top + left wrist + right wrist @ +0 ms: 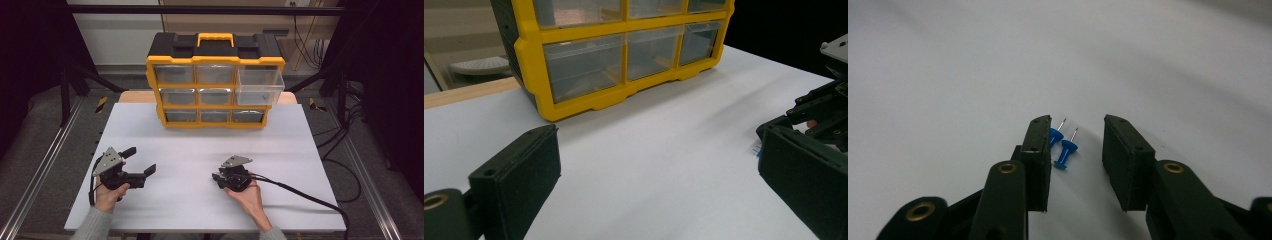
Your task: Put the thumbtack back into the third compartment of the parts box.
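Observation:
Two blue push pins [1064,149] lie on the white table [295,150], points tilted up. My right gripper [1075,135] is open with both pins between its jaws. Its left pad sits right against one pin and the right pad stands clear of them. In the high view the right gripper [218,178] is low over the table at centre right, held by a hand. My left gripper [140,161] rests at the left, jaws wide open with nothing between them [659,140]. The left gripper view also shows the right gripper [824,107] at its right edge.
A yellow and black drawer organizer [215,85] stands at the table's far edge. Its top right clear drawer [260,85] is pulled out, with something small and blue inside. Cables [300,192] trail from the right gripper. Black frame posts flank the table.

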A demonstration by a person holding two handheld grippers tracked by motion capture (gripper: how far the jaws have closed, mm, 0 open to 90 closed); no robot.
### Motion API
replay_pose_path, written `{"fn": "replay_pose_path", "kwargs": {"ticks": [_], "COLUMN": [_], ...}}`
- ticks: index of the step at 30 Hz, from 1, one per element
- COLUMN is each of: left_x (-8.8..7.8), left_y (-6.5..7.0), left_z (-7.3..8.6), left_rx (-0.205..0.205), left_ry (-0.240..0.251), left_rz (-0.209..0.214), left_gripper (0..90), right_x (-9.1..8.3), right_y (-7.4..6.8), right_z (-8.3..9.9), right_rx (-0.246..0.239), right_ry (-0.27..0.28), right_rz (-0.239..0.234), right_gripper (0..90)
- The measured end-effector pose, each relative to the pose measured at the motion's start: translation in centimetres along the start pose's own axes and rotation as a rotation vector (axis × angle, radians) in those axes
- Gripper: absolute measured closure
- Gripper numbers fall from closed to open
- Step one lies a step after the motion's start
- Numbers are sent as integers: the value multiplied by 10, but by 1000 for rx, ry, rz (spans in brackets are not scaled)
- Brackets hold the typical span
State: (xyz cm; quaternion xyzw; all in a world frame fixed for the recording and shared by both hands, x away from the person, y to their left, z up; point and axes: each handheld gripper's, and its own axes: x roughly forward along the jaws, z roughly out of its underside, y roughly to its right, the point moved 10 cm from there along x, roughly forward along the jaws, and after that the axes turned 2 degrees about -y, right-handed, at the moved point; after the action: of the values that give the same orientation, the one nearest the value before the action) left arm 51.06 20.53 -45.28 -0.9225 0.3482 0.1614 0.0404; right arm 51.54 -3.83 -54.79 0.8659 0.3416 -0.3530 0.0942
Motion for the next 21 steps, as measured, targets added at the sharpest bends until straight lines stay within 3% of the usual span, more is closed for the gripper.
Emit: {"fn": "replay_pose_path", "kwargs": {"ticks": [21], "left_x": [0], "left_y": [0], "left_z": [0], "left_rx": [-1], "left_ry": [0], "left_rz": [0], "left_gripper": [28], "right_x": [2], "right_y": [-2], "right_z": [2], "right_rx": [-10], "right_ry": [-14], "right_rz": [-27], "right_gripper": [785]}}
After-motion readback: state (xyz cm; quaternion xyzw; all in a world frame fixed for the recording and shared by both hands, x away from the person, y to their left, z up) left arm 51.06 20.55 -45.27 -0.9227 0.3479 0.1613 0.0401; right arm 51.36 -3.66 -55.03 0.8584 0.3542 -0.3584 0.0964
